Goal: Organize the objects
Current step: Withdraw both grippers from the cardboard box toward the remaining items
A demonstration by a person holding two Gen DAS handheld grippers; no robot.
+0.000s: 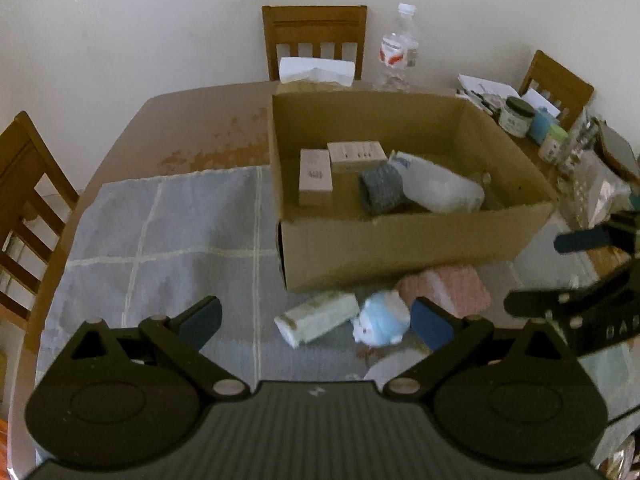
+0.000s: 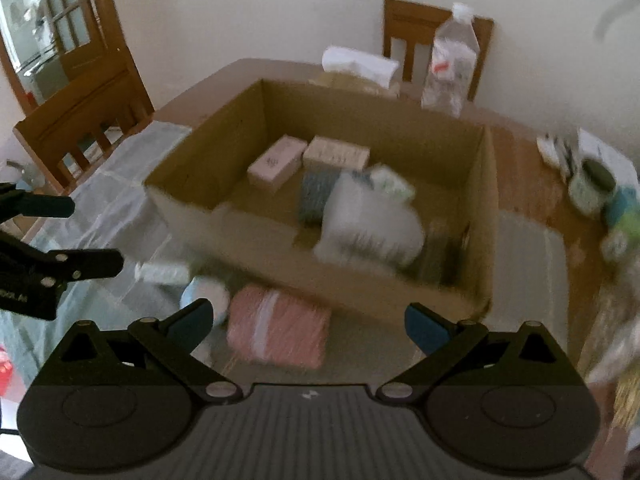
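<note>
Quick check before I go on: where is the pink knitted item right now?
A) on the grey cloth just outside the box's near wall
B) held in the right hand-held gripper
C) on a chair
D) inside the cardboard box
A: the pink knitted item lies on the grey cloth in front of the cardboard box, ahead of the open, empty right hand-held gripper.

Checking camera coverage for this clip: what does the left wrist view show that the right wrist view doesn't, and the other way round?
Only the left wrist view shows the blue plush toy's face and the pale green carton clearly. Only the right wrist view shows the glazed wooden door. Both show the cardboard box holding the two small cartons, the pink cloth in front of it, the water bottle, and both grippers open and empty.
</note>
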